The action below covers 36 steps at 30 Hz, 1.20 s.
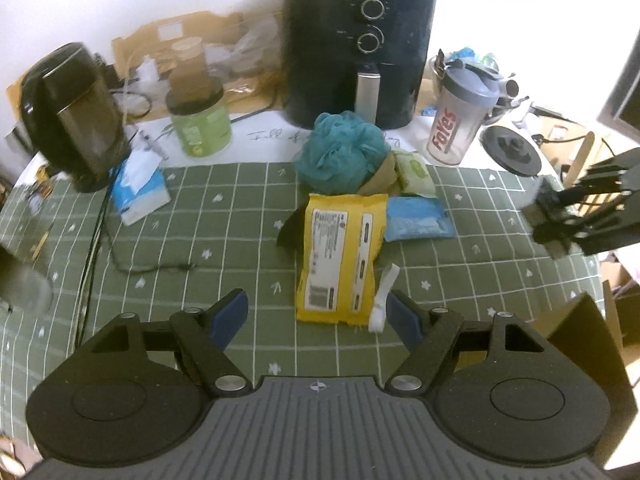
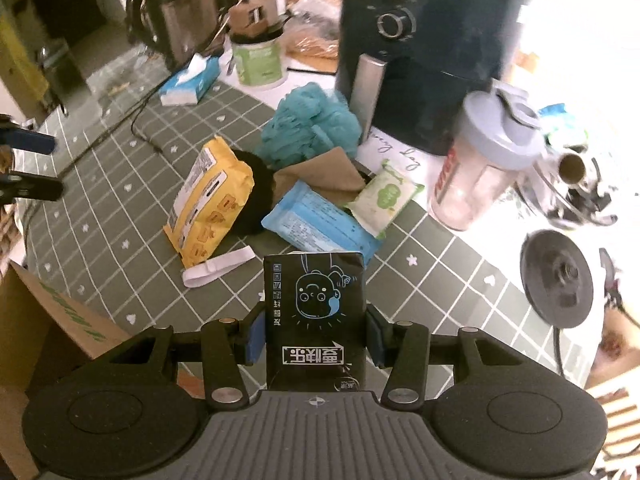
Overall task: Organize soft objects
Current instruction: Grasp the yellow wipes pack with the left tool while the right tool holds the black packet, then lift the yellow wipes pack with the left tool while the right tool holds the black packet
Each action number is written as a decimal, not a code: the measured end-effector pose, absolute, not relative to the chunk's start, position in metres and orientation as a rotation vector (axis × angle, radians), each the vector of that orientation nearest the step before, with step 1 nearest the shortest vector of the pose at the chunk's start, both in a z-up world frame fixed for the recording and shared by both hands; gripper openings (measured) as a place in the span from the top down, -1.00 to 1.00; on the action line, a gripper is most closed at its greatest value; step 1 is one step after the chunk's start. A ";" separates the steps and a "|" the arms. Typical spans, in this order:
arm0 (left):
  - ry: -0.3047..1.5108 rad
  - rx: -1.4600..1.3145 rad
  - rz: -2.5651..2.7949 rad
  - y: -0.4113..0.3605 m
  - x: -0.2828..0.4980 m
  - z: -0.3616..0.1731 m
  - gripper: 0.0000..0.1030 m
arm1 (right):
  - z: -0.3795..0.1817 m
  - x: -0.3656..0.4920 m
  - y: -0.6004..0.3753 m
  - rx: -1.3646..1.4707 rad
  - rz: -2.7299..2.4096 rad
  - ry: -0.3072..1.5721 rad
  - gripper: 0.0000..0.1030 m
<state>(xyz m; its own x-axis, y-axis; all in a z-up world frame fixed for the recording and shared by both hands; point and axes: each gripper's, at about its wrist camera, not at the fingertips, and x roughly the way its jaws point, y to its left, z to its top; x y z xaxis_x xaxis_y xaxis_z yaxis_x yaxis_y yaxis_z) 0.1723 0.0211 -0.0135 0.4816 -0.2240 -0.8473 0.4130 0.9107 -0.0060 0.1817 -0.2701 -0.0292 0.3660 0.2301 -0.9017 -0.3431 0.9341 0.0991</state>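
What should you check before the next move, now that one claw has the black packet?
1. Right gripper clamps the black packet between both pads: ok.
2. Left gripper open, with nothing between its pads: ok.
3. Yellow packet lies just ahead of the left gripper with nothing on top of it: ok.
4. White strap lies against the yellow packet's edge and could get pinched along with it: not ok.
5. Cardboard box is beside the table, but whether it has room inside: cannot tell.
6. Shaker bottle stands close to the pile and could be bumped: not ok.
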 end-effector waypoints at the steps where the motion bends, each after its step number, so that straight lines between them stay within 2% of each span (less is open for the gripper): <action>1: 0.994 0.218 -0.403 0.020 0.177 -0.016 -0.47 | -0.028 0.179 -0.272 -0.100 0.364 1.137 -0.01; 14: 0.994 0.294 -0.587 -0.001 0.225 -0.070 -0.52 | -0.004 0.137 -0.306 0.059 0.247 1.104 -0.01; 18: 1.013 0.301 -0.592 -0.008 0.236 -0.089 -0.65 | 0.003 0.123 -0.314 0.095 0.210 1.092 -0.01; 22: 1.020 0.287 -0.594 -0.012 0.246 -0.105 -0.68 | 0.006 0.108 -0.323 0.158 0.169 1.088 -0.01; 36: 1.116 0.313 -0.612 -0.031 0.278 -0.163 -0.68 | -0.008 0.073 -0.327 0.279 0.093 1.120 -0.01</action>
<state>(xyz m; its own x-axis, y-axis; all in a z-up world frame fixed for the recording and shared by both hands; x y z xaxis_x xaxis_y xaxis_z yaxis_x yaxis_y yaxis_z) 0.2784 -0.0313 -0.1633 0.2994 -0.3000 -0.9057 0.6025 0.7955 -0.0643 0.0725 -0.3270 -0.0083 0.4357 0.2133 -0.8745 0.0657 0.9614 0.2672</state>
